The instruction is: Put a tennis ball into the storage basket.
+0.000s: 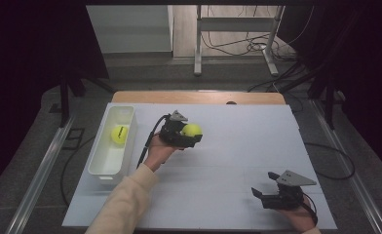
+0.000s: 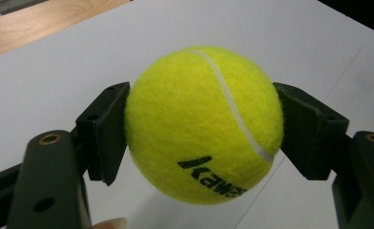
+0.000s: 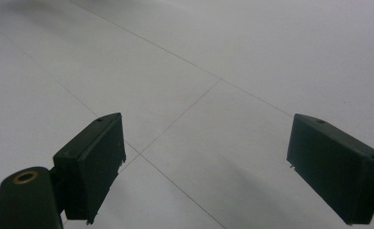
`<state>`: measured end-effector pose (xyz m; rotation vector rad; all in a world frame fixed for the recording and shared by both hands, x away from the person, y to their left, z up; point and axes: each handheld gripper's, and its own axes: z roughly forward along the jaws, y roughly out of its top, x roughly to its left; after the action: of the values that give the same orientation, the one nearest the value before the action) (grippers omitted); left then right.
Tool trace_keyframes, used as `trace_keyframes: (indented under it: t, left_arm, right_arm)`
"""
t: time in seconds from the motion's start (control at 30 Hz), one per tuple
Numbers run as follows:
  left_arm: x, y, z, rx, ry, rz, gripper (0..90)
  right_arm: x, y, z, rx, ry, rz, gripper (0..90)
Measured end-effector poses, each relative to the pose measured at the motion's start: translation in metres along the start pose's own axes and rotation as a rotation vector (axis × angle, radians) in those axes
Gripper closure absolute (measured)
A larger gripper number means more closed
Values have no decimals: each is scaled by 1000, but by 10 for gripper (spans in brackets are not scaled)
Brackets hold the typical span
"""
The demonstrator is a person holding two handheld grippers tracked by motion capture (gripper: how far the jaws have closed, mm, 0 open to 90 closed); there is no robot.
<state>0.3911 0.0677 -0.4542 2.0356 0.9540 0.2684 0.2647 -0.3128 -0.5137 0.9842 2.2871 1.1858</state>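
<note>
Two tennis balls in play: one (image 1: 119, 134) lying in the white bin (image 1: 129, 116) at the left of the bench (image 1: 238, 146), the other, the held ball (image 2: 204, 125), pinched between the jaws of the left gripper (image 1: 191, 134) near mid-bench, right of the bin. Seen from the left gripper view, clamped at its widest part, a pad pressing on each side, clear of the white surface below. Right gripper (image 1: 258, 195) parked near the front right corner of the bench, jaws spread wide with nothing between them, just above the bare white surface (image 3: 213, 57).

Probably a carry toward the bin, judging by the ball already inside.

Risks from here:
- Slipping. Round, fuzzy, springy surface held by two flat pads on a small contact patch; any quick swing or tilt of the wrist likely to squirt the ball out forward or downward.
- Rolling away. Once dropped on the flat bench, nothing nearby to stop it before the edge.
- Clipping the near wall of the bin on approach if carried too low; enough to knock the ball loose or shove the light bin sideways.
- Bouncing out. Released from too high, or landing on the ball already inside, likely to hop back over the low rim.
- Cable (image 1: 147, 141) trailing from the left gripper possibly snagging the bin's corner.
</note>
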Motion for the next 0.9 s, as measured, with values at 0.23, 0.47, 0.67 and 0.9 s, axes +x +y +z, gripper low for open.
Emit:
trace_keyframes:
  t: [0.23,0.47,0.67,0.9]
  left_arm:
    - [0,-3,-1,3,1,-2,260]
    - [2,-6,-3,3,-2,-11,261]
    - [1,-7,-7,-7,-4,-8,261]
    - [-1,-11,-10,-14,-14,-11,261]
  right_arm:
    - [0,0,0,4,-1,-2,134]
    - [0,-1,1,14,-4,-2,135]
    - [0,-1,1,13,-5,0,136]
    - [0,-1,1,17,-6,0,136]
